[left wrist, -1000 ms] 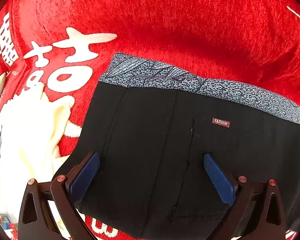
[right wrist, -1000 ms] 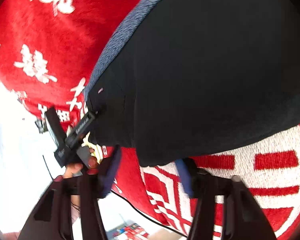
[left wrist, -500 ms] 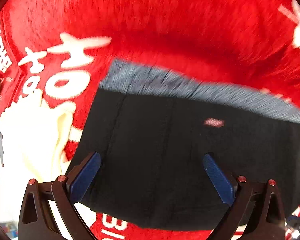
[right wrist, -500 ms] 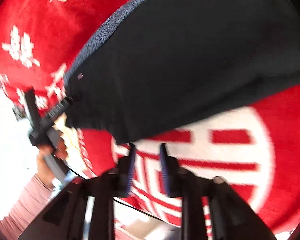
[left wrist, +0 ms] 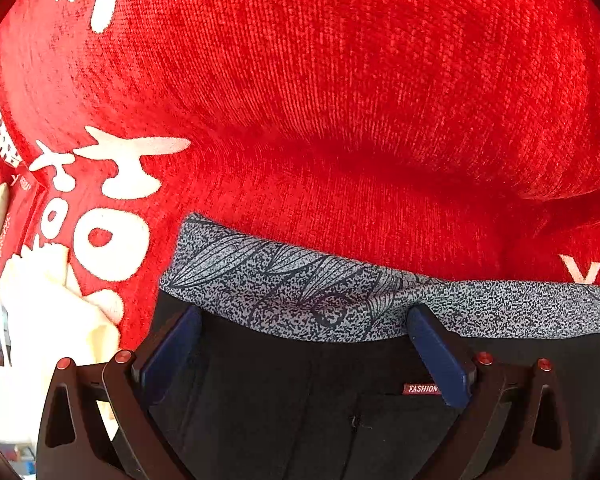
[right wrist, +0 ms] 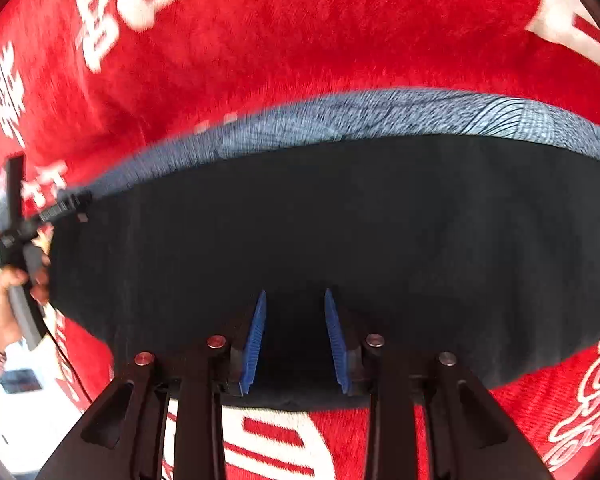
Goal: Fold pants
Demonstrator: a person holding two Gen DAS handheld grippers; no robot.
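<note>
Black pants (right wrist: 340, 220) lie flat on the red blanket (left wrist: 340, 100), grey waistband (left wrist: 300, 296) at twelve o'clock. My left tool (left wrist: 304, 344) gapes, my right tool (right wrist: 294, 336) stands released; I should pinch the band squarely.

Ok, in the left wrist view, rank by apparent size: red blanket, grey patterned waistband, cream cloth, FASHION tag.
1. red blanket
2. grey patterned waistband
3. cream cloth, partly cut off at the frame edge
4. FASHION tag
</note>
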